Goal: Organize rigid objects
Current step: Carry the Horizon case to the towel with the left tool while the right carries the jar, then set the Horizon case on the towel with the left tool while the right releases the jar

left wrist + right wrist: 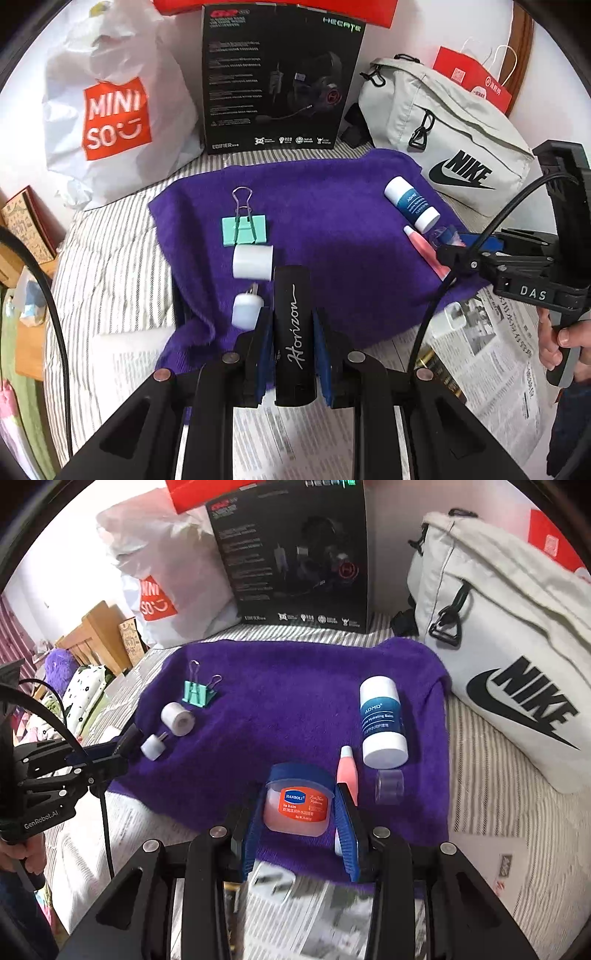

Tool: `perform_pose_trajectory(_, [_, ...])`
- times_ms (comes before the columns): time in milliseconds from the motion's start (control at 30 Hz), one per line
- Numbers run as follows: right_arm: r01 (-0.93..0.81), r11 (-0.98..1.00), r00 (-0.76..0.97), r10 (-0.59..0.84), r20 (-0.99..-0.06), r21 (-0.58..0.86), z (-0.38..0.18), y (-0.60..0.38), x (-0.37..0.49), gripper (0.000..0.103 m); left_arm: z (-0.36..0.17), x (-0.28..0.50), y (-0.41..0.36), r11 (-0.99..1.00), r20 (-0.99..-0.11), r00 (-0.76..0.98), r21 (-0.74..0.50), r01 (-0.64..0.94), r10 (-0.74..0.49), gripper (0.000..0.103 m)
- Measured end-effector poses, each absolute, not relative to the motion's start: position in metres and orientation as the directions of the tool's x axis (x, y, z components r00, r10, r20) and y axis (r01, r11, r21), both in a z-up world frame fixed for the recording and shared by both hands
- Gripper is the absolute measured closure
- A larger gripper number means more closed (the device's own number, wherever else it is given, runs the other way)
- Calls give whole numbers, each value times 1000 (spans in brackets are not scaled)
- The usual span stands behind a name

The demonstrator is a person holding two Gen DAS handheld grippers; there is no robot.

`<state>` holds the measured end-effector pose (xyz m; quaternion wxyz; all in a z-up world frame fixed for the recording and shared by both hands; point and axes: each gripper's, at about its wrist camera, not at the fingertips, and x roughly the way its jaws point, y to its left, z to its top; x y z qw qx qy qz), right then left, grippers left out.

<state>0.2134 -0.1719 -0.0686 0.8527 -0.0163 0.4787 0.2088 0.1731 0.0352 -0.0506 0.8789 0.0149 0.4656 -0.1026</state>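
While each gripper holds one: two white caps [253, 261], one clip [244, 229].

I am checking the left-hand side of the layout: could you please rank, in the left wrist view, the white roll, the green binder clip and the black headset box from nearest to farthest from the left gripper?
From the left gripper:
1. White roll, just ahead, slightly left.
2. Green binder clip, directly behind the roll.
3. Black headset box, upright beyond the purple towel.

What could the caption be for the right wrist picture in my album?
The right gripper holds a lip balm jar between its fingers above a purple towel.
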Motion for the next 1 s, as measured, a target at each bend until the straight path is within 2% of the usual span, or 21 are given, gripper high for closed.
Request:
perform_pose_trajectory(433, [-409, 897, 388, 339, -857, 169, -107, -157, 230, 66, -78, 211, 20, 972, -851, 495, -68, 224, -174, 82])
perform_pose_trajectory(1000, [-501, 862, 400, 313, -862, 81, -109, -147, 230, 66, -94, 218, 32, 974, -862, 480, -60, 218, -161, 82])
